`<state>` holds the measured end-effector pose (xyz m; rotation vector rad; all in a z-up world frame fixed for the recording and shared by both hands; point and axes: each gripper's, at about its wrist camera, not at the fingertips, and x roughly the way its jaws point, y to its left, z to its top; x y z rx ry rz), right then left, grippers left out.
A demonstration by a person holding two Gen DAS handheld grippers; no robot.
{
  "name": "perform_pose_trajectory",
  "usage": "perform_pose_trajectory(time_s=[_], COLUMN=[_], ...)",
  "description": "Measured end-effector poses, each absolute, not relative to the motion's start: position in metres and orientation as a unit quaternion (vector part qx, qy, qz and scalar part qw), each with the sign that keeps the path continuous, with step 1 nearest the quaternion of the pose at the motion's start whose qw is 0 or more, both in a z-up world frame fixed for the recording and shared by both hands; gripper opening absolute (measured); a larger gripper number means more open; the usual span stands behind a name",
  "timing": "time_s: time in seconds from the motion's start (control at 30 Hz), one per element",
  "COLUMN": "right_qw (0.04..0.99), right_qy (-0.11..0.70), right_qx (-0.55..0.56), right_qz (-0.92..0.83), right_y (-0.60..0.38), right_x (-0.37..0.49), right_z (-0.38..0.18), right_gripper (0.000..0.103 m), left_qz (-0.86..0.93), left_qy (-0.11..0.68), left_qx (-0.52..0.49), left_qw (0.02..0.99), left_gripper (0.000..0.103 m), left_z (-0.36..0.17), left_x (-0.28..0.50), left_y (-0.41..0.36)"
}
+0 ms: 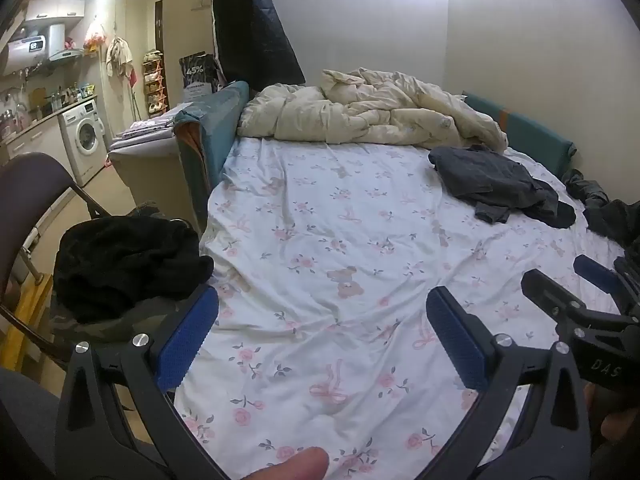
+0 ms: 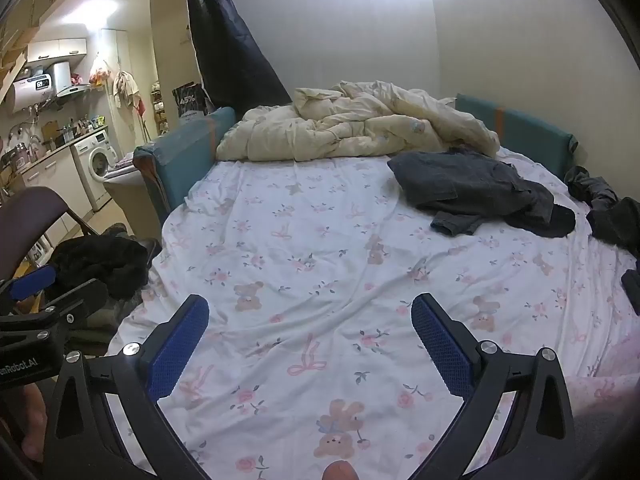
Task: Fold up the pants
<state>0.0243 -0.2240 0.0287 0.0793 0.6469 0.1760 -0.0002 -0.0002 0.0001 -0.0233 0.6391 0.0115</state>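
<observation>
Crumpled dark grey pants [image 1: 496, 184] lie on the far right of the bed's floral sheet [image 1: 320, 240]; they also show in the right wrist view [image 2: 480, 192]. My left gripper [image 1: 320, 312] is open and empty, held above the near part of the sheet, well short of the pants. My right gripper [image 2: 310, 316] is open and empty too, above the near sheet. The right gripper shows at the right edge of the left wrist view [image 1: 580, 292]. The left gripper shows at the left edge of the right wrist view [image 2: 48, 292].
A cream duvet [image 1: 372, 112] is bunched at the head of the bed. More dark clothes [image 2: 608, 212] lie at the bed's right edge. A chair [image 1: 28, 184] with black clothing [image 1: 128, 260] stands left of the bed. A washing machine [image 1: 84, 140] stands beyond.
</observation>
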Motion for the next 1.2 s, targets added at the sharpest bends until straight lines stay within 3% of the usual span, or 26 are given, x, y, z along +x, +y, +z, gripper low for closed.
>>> perform_pose_trajectory(time_s=[1.2], right_qw=[0.944], right_qy=[0.316], right_qx=[0.041], right_qz=[0.082], right_y=[-0.2274], right_x=[0.0251], right_z=[0.0284], right_gripper=[0.103], left_qz=[0.012], left_qy=[0.316], left_qx=[-0.015], left_qw=[0.949], left_gripper=[0.103], left_z=[0.0023], left_x=[-0.0021], left_y=[0.0073])
